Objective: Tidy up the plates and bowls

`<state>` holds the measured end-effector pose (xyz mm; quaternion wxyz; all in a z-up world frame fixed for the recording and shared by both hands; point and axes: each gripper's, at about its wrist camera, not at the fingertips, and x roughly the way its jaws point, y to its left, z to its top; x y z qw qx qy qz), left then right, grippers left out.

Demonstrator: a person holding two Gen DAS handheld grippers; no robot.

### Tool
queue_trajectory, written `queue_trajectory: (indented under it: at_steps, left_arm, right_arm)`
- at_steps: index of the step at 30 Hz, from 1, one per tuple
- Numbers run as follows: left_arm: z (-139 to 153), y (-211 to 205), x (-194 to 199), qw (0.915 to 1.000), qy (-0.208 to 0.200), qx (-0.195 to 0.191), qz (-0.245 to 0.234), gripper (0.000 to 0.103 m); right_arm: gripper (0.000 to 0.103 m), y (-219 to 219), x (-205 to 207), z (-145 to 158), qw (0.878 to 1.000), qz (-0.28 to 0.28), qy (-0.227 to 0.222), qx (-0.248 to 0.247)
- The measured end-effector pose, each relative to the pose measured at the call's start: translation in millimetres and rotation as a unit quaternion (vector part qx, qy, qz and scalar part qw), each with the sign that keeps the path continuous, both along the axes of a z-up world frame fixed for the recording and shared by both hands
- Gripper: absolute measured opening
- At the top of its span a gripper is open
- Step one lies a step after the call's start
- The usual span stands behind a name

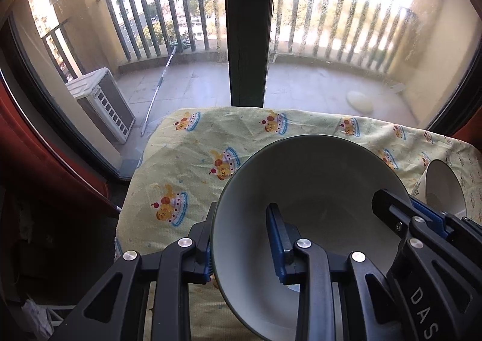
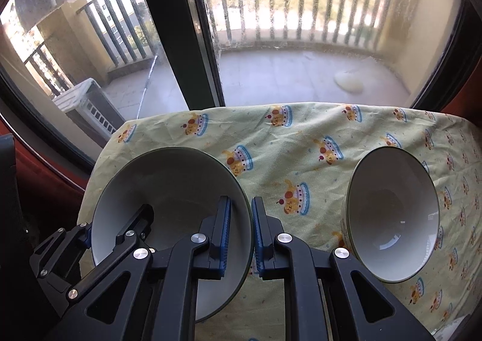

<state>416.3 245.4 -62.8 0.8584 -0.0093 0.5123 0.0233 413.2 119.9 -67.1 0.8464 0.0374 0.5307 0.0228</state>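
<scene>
A wide grey-green bowl (image 1: 310,178) sits on the yellow cartoon-print cloth (image 1: 192,142). My left gripper (image 1: 241,238) is shut on the bowl's left rim, one finger inside, one outside. In the right wrist view my right gripper (image 2: 241,220) is shut on the same bowl's (image 2: 171,187) right rim. The right gripper also shows at the bowl's right rim in the left wrist view (image 1: 400,208), and the left gripper at the left rim in the right wrist view (image 2: 120,226). A smaller white bowl (image 2: 391,208) stands to the right, also seen in the left wrist view (image 1: 442,187).
The cloth-covered table (image 2: 301,130) ends at a large window with a dark centre frame (image 1: 247,24). Outside are a balcony railing and an air-conditioner unit (image 1: 102,99). A red curtain (image 1: 36,154) hangs at the left.
</scene>
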Motion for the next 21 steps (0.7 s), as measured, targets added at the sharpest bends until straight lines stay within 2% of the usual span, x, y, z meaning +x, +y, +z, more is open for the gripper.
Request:
queue_trajectory:
  at_steps: [13,21]
  left_arm:
    - [59.2,-18.4,-41.8,0.9991,-0.042,0.003,-0.001,0.029]
    - [81.3,-41.2,-77.6,0.9979,-0.064,0.011,0.002,0.029]
  right_arm:
    - [0.017,-18.8,-41.6,61.5,0.999,-0.002,-0.04,0.008]
    - [0.017,-44.2,-79.0,89.9,0.998,0.003,-0.061,0.02]
